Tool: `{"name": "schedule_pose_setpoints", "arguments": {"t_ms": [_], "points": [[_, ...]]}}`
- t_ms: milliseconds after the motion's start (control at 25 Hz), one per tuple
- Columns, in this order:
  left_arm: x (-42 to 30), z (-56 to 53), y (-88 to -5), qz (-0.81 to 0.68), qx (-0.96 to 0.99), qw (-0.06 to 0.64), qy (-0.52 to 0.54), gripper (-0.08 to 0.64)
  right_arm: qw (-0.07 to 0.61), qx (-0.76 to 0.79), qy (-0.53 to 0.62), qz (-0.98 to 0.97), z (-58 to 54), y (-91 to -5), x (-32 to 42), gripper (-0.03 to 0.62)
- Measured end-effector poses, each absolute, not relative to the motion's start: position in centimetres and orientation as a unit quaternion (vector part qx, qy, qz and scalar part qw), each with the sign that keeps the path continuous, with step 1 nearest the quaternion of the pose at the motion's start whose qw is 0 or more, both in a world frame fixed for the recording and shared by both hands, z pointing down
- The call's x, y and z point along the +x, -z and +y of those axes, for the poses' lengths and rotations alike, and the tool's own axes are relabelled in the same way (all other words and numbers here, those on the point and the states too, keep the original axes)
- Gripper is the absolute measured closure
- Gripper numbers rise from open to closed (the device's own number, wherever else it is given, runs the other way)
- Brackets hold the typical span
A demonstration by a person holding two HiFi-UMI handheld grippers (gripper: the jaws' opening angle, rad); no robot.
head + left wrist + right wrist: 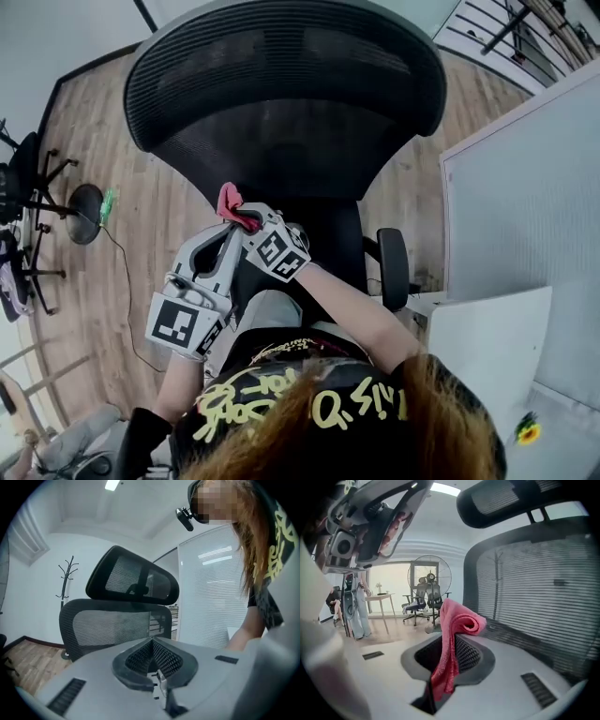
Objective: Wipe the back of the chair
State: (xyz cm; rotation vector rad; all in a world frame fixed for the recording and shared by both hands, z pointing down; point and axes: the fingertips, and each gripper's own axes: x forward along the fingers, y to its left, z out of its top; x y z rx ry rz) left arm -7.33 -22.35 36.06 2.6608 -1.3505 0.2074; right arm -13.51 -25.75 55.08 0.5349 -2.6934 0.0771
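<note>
Head view: chair back (pixel 281 103) fills upper centre of frame. Pink cloth (pixel 231 204) at frame centre, near lower mesh, clamped in right gripper (pixel 246 223). Left gripper (pixel 151 645) at lower left, jaws together, empty. Advice: press cloth's loose fold flat on mesh and wipe in overlapping strokes.

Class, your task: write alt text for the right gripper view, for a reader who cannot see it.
The right tongs are shut on a pink cloth, its rolled top sticking up beside the black mesh chair back. The chair's headrest shows above, the left tongs at upper left, a standing fan far behind.
</note>
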Motion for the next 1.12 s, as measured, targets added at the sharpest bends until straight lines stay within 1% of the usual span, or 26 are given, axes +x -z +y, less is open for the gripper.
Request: {"name": "schedule_pose_setpoints", "arguments": {"t_ms": [120, 280, 640, 800, 1120], "points": [[-5.6, -21.8, -34.1, -0.44, 0.894, 0.053, -0.065, 0.571, 0.177, 0.211, -0.021, -0.961, -25.7, -53.3, -10.5, 0.531], [-3.9, -20.0, -31.9, -0.439, 0.896, 0.029, -0.064, 0.571, 0.124, 0.243, -0.046, -0.961, -24.3, -50.6, -6.2, 0.531], [-0.9, -17.7, -30.9, -0.442, 0.893, 0.013, -0.08, 0.571, 0.046, 0.303, -0.026, -0.952, -22.9, -43.2, 1.5, 0.531], [0.3, -16.8, -30.2, -0.441, 0.894, 0.004, -0.077, 0.571, 0.03, 0.308, -0.006, -0.951, -21.4, -40.7, 3.6, 0.531], [0.1, -13.8, -29.8, -0.467, 0.882, 0.003, -0.071, 0.571, 0.005, 0.306, 0.033, -0.952, -17.7, -37.1, 5.9, 0.531]]}}
